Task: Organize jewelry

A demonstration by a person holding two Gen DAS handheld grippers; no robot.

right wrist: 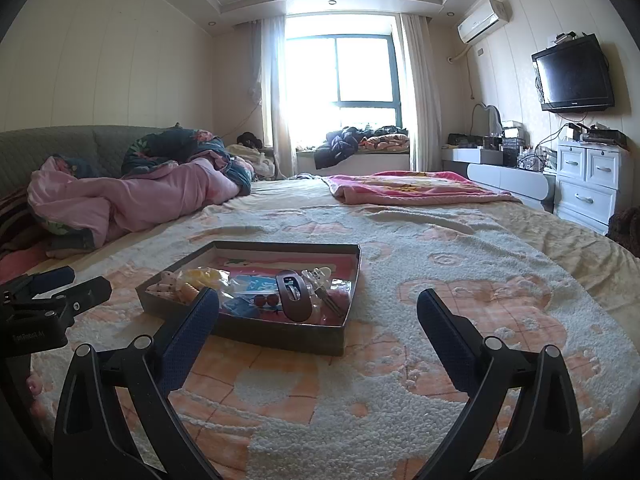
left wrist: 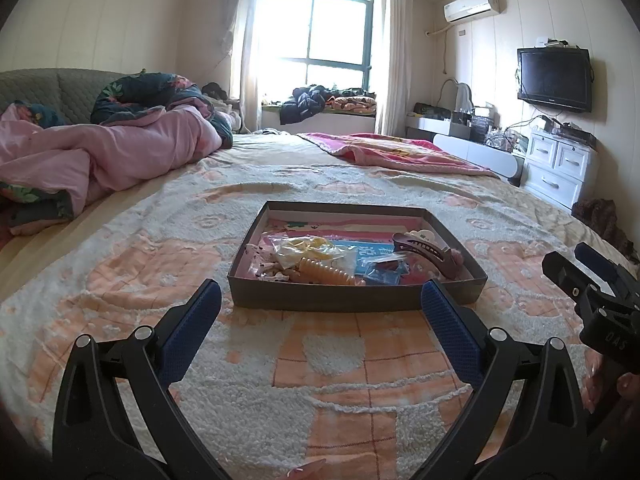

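Jewelry tray (left wrist: pixel 356 294): shallow dark box with low walls, sitting flat on the bedspread (left wrist: pixel 320 400), mid-bed, well clear of every bed edge.

Left wrist view: left gripper (left wrist: pixel 321 304) hovers just short of the tray's near wall, jaws spread wide, nothing between them. Tray sits dead ahead. Inside: brown claw clip (left wrist: pixel 424 250) at the right side, orange ribbed clip (left wrist: pixel 328 274) near the front wall, yellow piece in a clear bag (left wrist: pixel 308 250) at the left, blue packets (left wrist: pixel 380 270) in the middle. Open bedspread on all sides of the tray. Pink quilt (left wrist: pixel 120 152) heaped far left, pink blanket (left wrist: pixel 400 152) far back right. Right gripper's body shows at the right edge (left wrist: pixel 592 288), beside the tray.

Right wrist view: right gripper (right wrist: pixel 318 310) also wide open, holding nothing. Tray (right wrist: pixel 280 336) lies ahead-left; its near right corner falls between the fingers. Plenty of bare bedspread to the right. Seen only here: two red beads (right wrist: pixel 266 300) beside the claw clip (right wrist: pixel 294 294), and a white clip (right wrist: pixel 320 276) behind it.
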